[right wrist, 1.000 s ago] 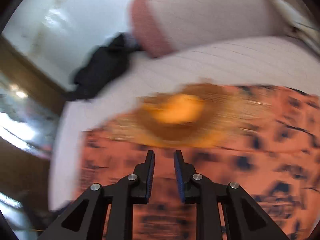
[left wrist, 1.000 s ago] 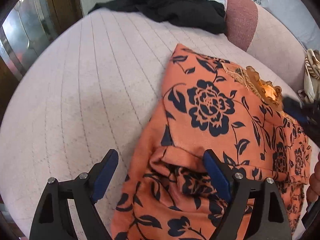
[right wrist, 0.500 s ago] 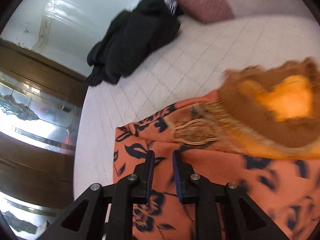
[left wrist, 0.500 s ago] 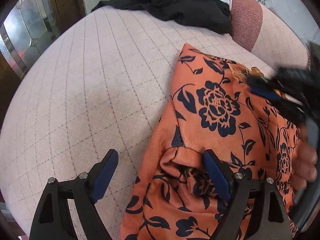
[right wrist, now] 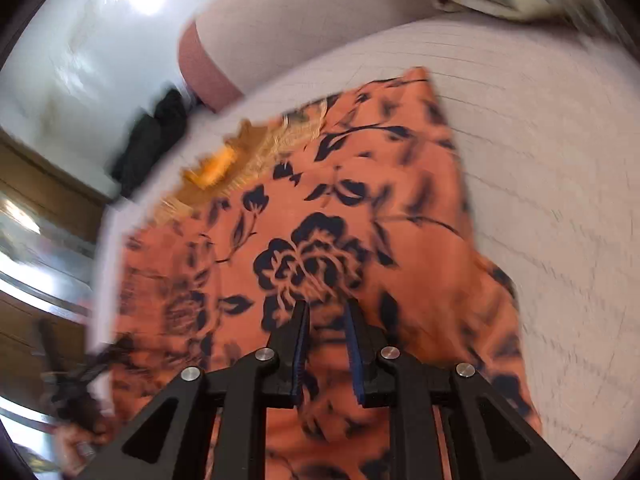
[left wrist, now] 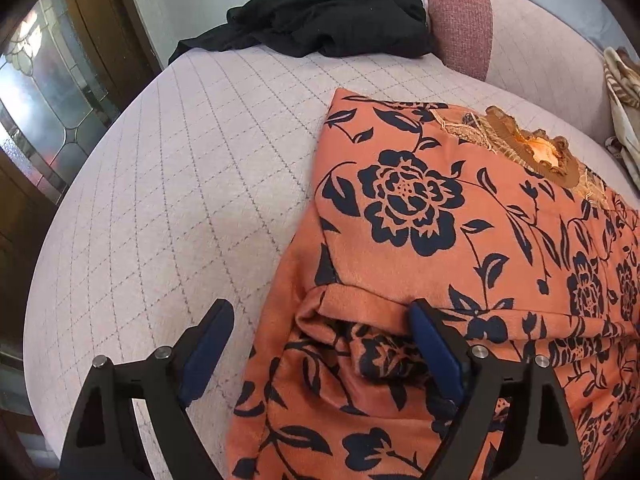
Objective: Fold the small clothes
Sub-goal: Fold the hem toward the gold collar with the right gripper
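Note:
An orange garment (left wrist: 440, 240) with dark blue flowers and a frilled golden collar (left wrist: 536, 152) lies partly folded on the pink quilted bed (left wrist: 180, 160). My left gripper (left wrist: 320, 308) hangs open and wide over its near left edge. One of its fingers is above the bare bed, and the other rests at a folded sleeve hem (left wrist: 360, 300). In the blurred right wrist view the right gripper (right wrist: 326, 306) hovers over a large flower on the garment (right wrist: 312, 256). Only a narrow gap separates its jaws, and nothing is pinched in it.
A black garment (left wrist: 328, 24) lies heaped at the far edge of the bed. A pink bolster (left wrist: 460, 20) sits beside it. A striped beige cloth (left wrist: 620, 80) is at the right edge, and a wooden door with leaded glass (left wrist: 40, 92) stands to the left.
The right gripper swept from the collar area across the garment to above the big flower, leaving the left wrist view. The left gripper stayed put, still open.

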{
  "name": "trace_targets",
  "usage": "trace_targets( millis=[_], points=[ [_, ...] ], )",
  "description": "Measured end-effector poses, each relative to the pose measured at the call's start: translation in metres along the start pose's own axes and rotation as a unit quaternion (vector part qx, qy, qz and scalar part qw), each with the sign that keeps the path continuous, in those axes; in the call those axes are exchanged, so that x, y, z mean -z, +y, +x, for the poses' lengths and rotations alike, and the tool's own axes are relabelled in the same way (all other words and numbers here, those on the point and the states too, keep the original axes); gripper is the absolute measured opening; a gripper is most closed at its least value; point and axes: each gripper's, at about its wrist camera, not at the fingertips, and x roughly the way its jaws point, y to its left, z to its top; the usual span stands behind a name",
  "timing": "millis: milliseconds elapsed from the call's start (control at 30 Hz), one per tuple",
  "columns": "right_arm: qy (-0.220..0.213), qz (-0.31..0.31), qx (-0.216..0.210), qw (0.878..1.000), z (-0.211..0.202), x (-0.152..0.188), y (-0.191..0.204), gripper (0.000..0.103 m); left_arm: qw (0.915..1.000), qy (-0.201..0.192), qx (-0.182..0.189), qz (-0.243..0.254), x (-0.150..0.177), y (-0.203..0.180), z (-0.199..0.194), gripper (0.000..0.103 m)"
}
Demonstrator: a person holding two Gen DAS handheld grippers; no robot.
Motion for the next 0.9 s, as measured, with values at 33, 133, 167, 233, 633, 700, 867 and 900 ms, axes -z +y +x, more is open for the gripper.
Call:
trace_targets(
  millis=[33, 133, 167, 233, 633, 700, 867, 900],
  points=[
    [-0.008, 0.008, -0.003, 1.000, -0.012, 0.004, -0.006, 0.021, 1.0000, -0.004, -0.002, 0.003, 0.002, 0.000, -0.003, 0.089],
    [-0.040, 0.009, -0.001, 0.999, -0.042, 0.019, -0.019, 0.021, 0.9996, -0.015, -0.011, 0.022, 0.011, -0.007, -0.017, 0.089],
    [-0.043, 0.012, 0.003, 0.999, -0.050, 0.024, -0.024, 0.021, 0.9994, -0.017, -0.014, 0.028, 0.013, -0.009, -0.018, 0.089],
    [-0.042, 0.021, 0.001, 0.999, -0.061, 0.036, -0.035, 0.023, 0.9987, -0.022, -0.017, 0.042, 0.021, -0.015, -0.025, 0.089],
    [-0.016, -0.011, -0.041, 0.999, -0.079, 0.090, -0.021, 0.023, 0.9955, -0.047, -0.016, 0.081, 0.098, -0.015, -0.072, 0.089],
    [-0.004, -0.020, -0.055, 0.998, -0.079, 0.103, -0.015, 0.023, 0.9957, -0.044, -0.021, 0.079, 0.120, -0.007, -0.077, 0.089],
    [0.038, -0.042, -0.070, 0.996, -0.069, 0.139, 0.002, 0.023, 0.9980, -0.027, 0.003, 0.058, 0.167, 0.007, -0.091, 0.089],
    [0.049, -0.042, -0.072, 0.995, -0.064, 0.146, 0.005, 0.023, 0.9980, -0.023, 0.005, 0.058, 0.174, 0.008, -0.094, 0.089]
  ],
)
